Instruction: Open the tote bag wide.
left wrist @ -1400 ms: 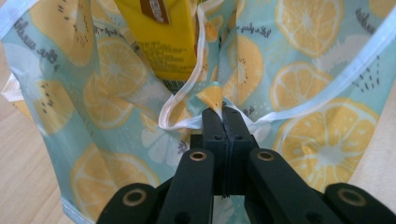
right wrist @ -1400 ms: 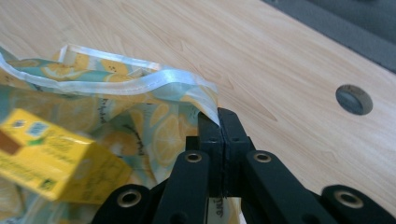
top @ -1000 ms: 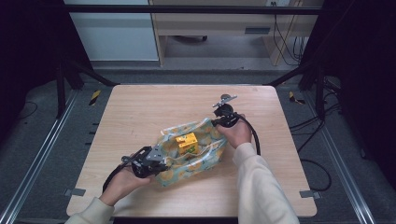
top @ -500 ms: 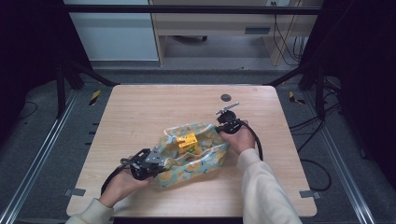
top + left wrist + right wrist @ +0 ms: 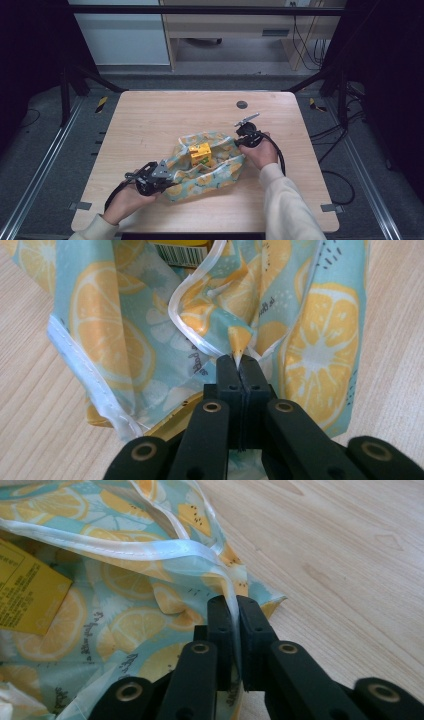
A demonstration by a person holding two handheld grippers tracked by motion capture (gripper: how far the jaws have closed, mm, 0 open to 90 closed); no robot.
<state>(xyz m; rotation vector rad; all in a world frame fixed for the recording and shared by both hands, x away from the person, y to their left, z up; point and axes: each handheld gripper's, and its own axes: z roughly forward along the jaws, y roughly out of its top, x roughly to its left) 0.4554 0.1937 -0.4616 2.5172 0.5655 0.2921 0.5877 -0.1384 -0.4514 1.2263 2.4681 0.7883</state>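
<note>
Lemon-print fabric bag [image 5: 207, 167], on counter [image 5: 150, 120], long axis left–right between both grippers; yellow box [image 5: 200, 153] inside. Left gripper [image 5: 239, 361] jaws clamped on bag's left hem; right gripper [image 5: 233, 607] jaws, just eased slightly, hem between them at right end

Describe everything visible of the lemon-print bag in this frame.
The lemon-print bag is soft, thin pale-blue fabric with yellow lemon slices and white-trimmed edges. It lies crumpled and open on the wooden table, with a yellow box sitting inside. The left gripper is shut on a pinched fold at its near end; the right gripper has the white edge between its jaws, which have just been opening slightly.
</note>
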